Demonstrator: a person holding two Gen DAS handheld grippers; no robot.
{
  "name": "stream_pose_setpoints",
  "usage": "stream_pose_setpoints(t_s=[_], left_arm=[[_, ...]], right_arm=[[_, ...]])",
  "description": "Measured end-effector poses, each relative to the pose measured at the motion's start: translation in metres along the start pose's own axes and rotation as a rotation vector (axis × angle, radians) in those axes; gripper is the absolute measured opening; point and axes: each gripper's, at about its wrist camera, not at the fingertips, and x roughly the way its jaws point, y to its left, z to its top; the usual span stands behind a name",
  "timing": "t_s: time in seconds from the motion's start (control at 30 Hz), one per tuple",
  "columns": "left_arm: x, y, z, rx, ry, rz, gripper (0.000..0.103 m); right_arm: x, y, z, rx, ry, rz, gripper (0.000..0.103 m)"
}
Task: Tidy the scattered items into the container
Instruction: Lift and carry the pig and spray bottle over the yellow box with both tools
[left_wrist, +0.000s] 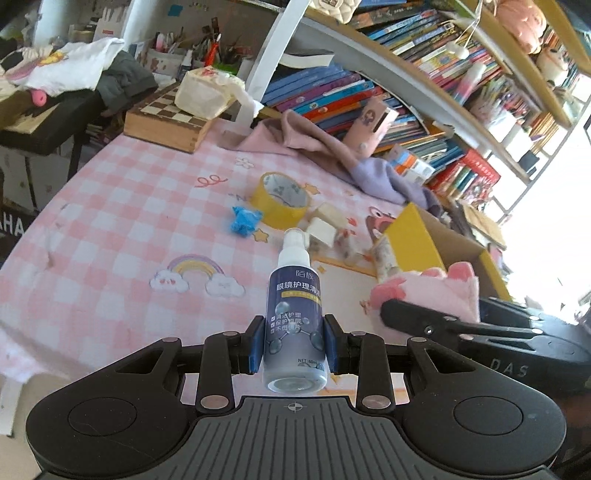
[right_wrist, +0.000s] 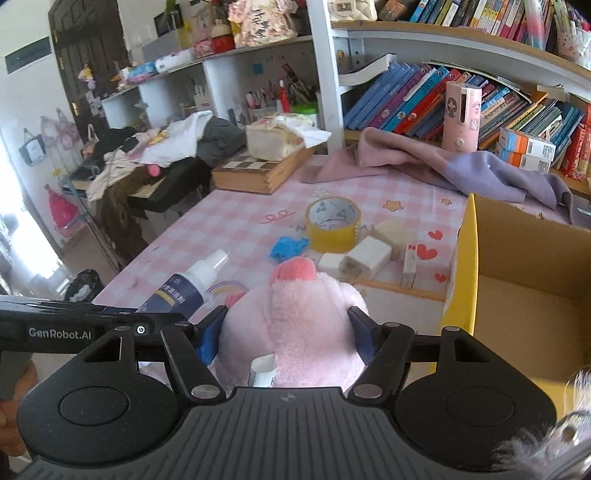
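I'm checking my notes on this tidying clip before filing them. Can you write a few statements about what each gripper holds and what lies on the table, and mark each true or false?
1. The left gripper is shut on the spray bottle. True.
2. The right gripper holds the roll of yellow tape. False: it holds the pink plush toy; the yellow tape lies on the checked tablecloth.
3. The cardboard box already has the spray bottle inside. False: the bottle is in the left gripper, outside the box.
4. A crumpled blue item lies beside the tape. True.
5. A chessboard box sits at the table's far edge. True.
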Motion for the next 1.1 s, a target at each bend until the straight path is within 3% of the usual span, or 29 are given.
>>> stream_pose_setpoints(t_s=[0.47, 0.73, 1.1], left_arm=[[-0.064, -0.018, -0.072, 0.001, -0.004, -0.097, 0.031], [-0.082, -0.038, -0.105, 0.008, 0.034, -0.201, 0.031], [-0.078, -0.071, -0.118, 0.078, 0.082, -0.303, 0.031]], right_arm=[[-0.080, 0.044, -0.070, 0.035, -0.027, 0.000, 0.067], [-0.133, 0.051, -0.114, 0.094, -0.052, -0.078, 0.067], [-0.182, 0.039, -0.142, 0.171, -0.098, -0.205, 0.067]])
